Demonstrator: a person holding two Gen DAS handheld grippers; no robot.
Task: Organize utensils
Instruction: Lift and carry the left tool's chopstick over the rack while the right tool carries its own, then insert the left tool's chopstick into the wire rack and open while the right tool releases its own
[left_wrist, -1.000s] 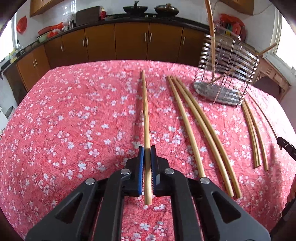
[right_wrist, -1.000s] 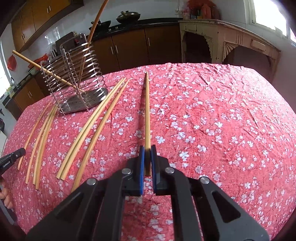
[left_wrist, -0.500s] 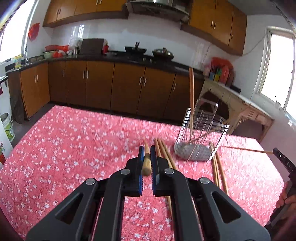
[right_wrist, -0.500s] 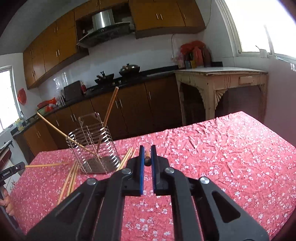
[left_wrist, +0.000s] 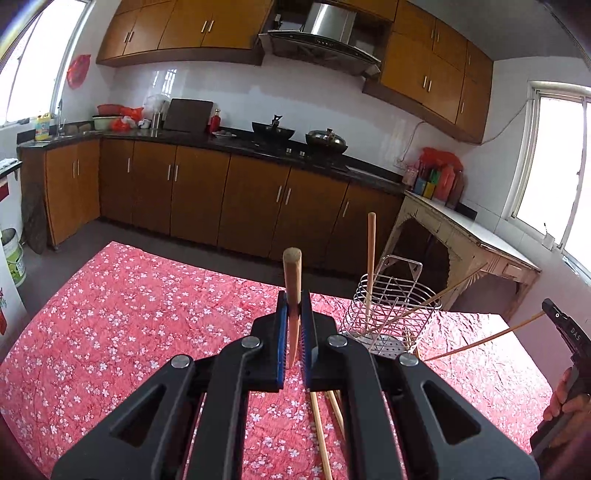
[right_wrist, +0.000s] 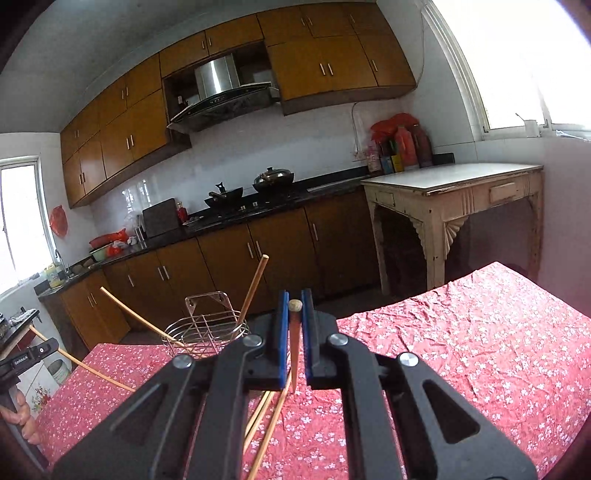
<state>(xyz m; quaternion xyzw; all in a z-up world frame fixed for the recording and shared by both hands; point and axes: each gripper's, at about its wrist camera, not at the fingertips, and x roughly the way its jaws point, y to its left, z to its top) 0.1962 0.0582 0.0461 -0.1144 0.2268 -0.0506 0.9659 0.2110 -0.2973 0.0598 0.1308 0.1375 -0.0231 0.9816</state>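
Right hand-held gripper (right_wrist: 294, 325) clamps a wooden chopstick (right_wrist: 294, 343) between its blue pads, butt end pointing forward. Ahead-left: wire utensil rack (right_wrist: 205, 330) on the desk (right_wrist: 480, 350), two chopsticks leaning inside. Loose chopsticks (right_wrist: 264, 424) lie on the red floral cloth beneath the gripper. Far left: left hand-held gripper (right_wrist: 27, 356) holding another chopstick.
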